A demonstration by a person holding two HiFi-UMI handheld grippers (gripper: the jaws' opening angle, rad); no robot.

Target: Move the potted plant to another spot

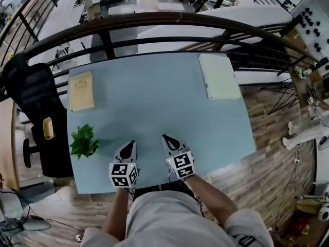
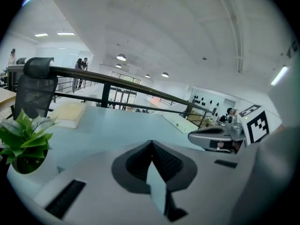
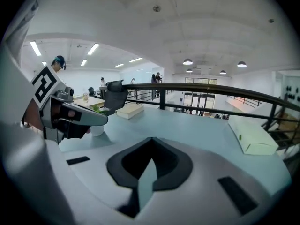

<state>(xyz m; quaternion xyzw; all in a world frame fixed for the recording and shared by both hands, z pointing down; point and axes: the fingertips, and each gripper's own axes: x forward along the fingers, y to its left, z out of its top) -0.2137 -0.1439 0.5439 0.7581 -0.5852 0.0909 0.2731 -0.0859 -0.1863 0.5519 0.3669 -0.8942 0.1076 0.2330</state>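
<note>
Nearest: the person's lap [image 1: 169, 215] in grey cloth fills the bottom centre of the head view.
Left gripper [image 1: 132, 144]: smooth grey shell with black ribbed pads and a black-and-white marker cube at the back. The jaws meet at the tips with nothing between them. It sits at lower centre, over the table's near edge.
Right gripper [image 1: 165, 137]: same build, jaws closed tip to tip and empty. It is just right of the left one and apart from it.
Table [image 1: 154, 102]: pale blue, matte, flat rectangular top.
Potted plant [image 1: 84, 142]: a small spray of bright green pointed leaves. It stands at the table's lower left by the left edge, near the left gripper but not touching it.
Tan book [image 1: 82, 90]: flat rectangle, upper left of the table.
Pale box [image 1: 219, 76]: flat, cream-green, upper right of the table.
Railing [image 1: 154, 22]: dark curved metal tube across the top.
Hard to make out: from above, the leaves cover the pot. The left gripper view shows the pot dark, at its left edge. In the right gripper view the left gripper covers most of the plant.
</note>
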